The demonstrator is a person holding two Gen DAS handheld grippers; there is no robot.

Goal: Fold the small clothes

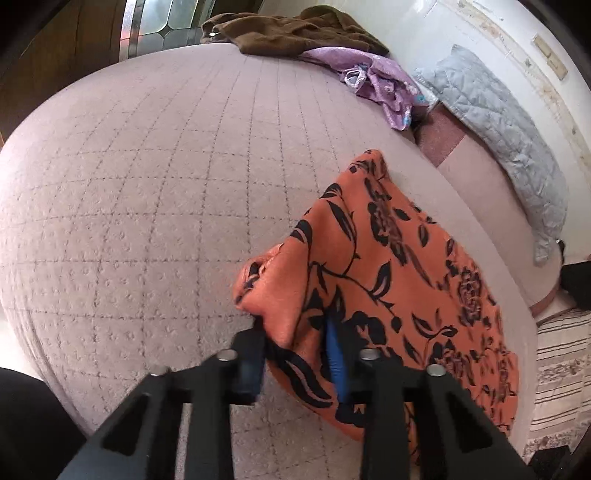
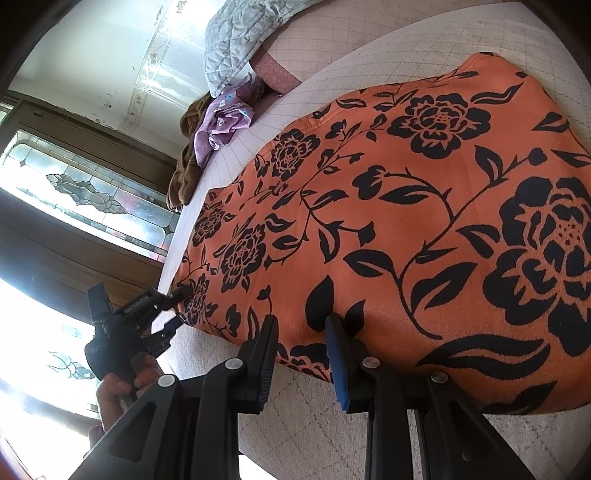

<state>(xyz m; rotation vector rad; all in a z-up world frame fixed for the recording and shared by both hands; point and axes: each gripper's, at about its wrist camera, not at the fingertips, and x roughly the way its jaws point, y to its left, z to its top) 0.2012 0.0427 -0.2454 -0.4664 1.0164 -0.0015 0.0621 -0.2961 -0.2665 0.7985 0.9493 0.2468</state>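
Left hand-held gripper (image 1: pixel 295 354): fingers clamped on a bunched corner of the orange floral garment (image 2: pixel 388 229), with cloth gathered between the black finger and the blue pad (image 1: pixel 334 356).

Right hand-held gripper (image 2: pixel 301 332): fingers nearly together at the garment's near hem, with a pinch of fabric between them; grip judged closed on the cloth.

Relation: both hand-held grippers hold the same near edge, the left at the end corner, the right further along the hem. Seen from the right wrist, the left unit and the hand carrying it (image 2: pixel 122 387) sit to the left, just beside the corner.

Garment: lies spread flat on the quilted bed (image 1: pixel 129 184), at its near edge. Long axis runs away from the grippers toward the far side of the bed, so a fold would likely carry the held hem forward along that axis.

Beyond: purple garment (image 1: pixel 384 85) and brown garment (image 1: pixel 291 31) heaped at the far edge; grey quilted pillow (image 1: pixel 498 147) beside them.
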